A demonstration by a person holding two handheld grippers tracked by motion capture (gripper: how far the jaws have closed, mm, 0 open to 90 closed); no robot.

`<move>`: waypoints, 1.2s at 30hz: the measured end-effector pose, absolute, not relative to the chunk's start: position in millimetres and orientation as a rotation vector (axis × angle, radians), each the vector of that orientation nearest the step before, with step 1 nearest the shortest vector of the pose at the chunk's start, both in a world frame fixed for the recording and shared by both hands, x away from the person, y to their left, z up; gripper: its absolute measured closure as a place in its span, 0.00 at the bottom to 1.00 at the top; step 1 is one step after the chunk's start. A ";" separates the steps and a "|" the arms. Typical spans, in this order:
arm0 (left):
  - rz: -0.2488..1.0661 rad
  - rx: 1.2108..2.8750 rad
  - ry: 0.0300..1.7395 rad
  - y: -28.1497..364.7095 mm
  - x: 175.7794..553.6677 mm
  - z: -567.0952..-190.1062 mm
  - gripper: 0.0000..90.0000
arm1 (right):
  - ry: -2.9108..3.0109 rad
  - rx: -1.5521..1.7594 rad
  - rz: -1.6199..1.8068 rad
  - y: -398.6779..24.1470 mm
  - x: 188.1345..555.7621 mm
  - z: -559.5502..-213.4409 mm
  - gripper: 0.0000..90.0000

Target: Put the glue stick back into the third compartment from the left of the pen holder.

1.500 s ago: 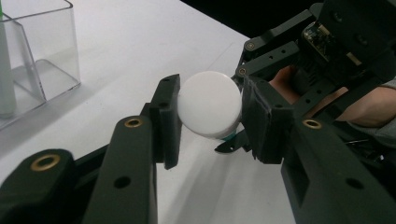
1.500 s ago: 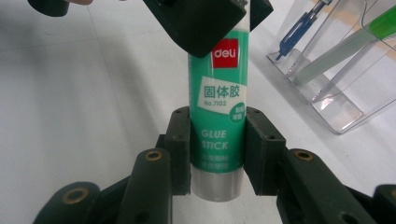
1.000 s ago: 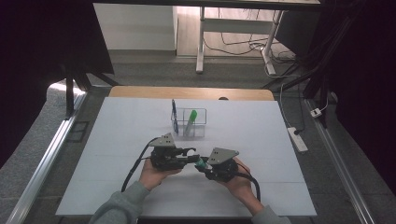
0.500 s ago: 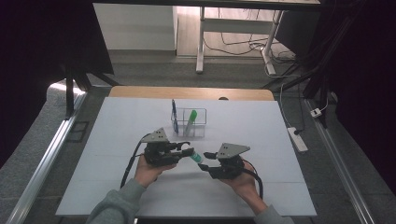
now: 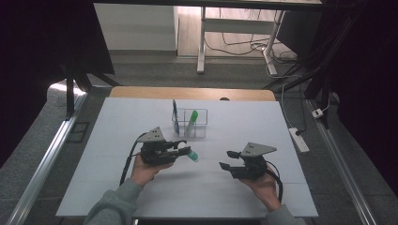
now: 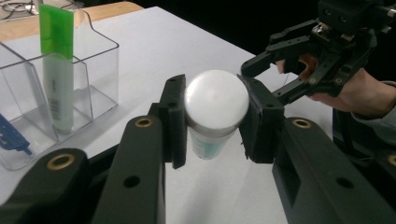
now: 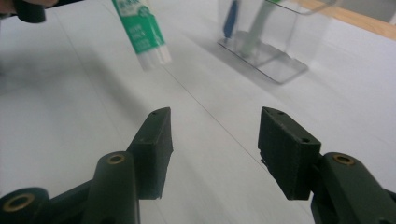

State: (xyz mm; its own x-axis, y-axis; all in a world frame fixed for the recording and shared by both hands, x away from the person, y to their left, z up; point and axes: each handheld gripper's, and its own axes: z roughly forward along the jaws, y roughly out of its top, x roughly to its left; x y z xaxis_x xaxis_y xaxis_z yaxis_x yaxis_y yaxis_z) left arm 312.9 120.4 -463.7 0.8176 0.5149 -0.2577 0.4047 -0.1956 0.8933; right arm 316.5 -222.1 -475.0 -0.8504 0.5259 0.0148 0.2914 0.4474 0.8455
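White surface (image 5: 117, 187): left gripper (image 6: 215, 122) clamps the glue stick (image 6: 215, 109) aloft near the organizer (image 5: 199, 123), right gripper (image 5: 228, 160) just opened, empty, apart; handover apparently done; next, lower stick into a free compartment.

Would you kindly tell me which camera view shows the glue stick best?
The left gripper view: the glue stick sits close up, clamped end-on. The right gripper view shows its green label at the top; the high view shows it small.

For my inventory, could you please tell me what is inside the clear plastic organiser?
The clear plastic organiser holds an upright green highlighter and a blue pen-like item in another compartment; the blue item's lower end is unclear.
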 end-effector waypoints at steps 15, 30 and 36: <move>0.145 1.799 0.702 120.4 324.9 -450.1 0.71 | 2.401 0.809 1.279 -275.2 303.4 -476.7 0.48; 0.196 1.805 0.694 112.0 344.2 -426.0 0.71 | 2.411 0.826 1.267 -282.7 307.9 -481.4 0.47; 0.228 1.814 0.698 109.0 354.7 -418.1 0.71 | 2.413 0.831 1.261 -283.9 308.3 -481.3 0.46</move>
